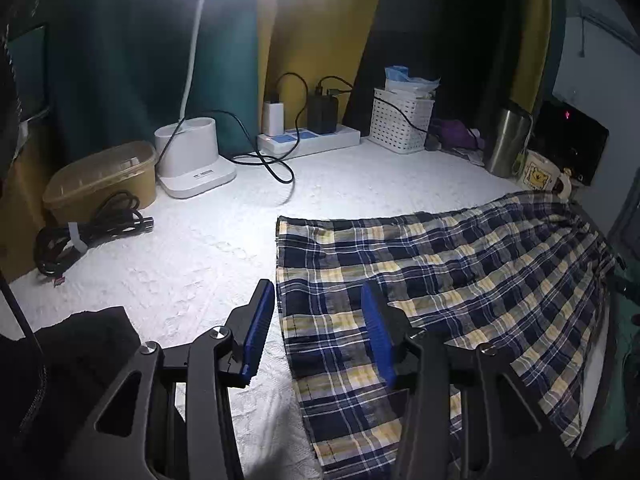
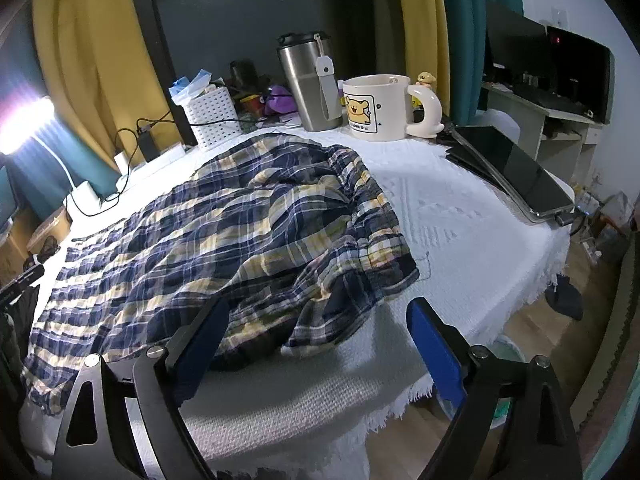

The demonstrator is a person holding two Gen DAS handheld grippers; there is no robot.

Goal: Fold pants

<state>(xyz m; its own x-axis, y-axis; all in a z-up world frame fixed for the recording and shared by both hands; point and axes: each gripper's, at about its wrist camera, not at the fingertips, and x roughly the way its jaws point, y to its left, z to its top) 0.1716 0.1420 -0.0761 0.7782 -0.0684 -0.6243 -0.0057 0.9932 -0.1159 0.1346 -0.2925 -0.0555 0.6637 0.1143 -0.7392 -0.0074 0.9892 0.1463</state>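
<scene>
Navy, white and yellow plaid pants (image 1: 440, 272) lie spread across the white tablecloth (image 1: 192, 272). In the left wrist view my left gripper (image 1: 316, 292) hovers open over the pants' straight left edge, its blue pads on either side of that edge and not pressing the cloth. In the right wrist view the pants (image 2: 240, 232) are rumpled at the near end, with a loose corner by the table's front. My right gripper (image 2: 320, 312) stands wide open above that corner, and nothing is gripped.
At the back stand a white lamp base (image 1: 192, 156), a power strip (image 1: 308, 140), a white basket (image 1: 400, 124), a steel tumbler (image 2: 310, 84) and a bear mug (image 2: 380, 108). A dark tablet (image 2: 516, 168) lies at the right; a cable bundle (image 1: 92, 232) at the left. The fringed table edge (image 2: 400, 400) is near.
</scene>
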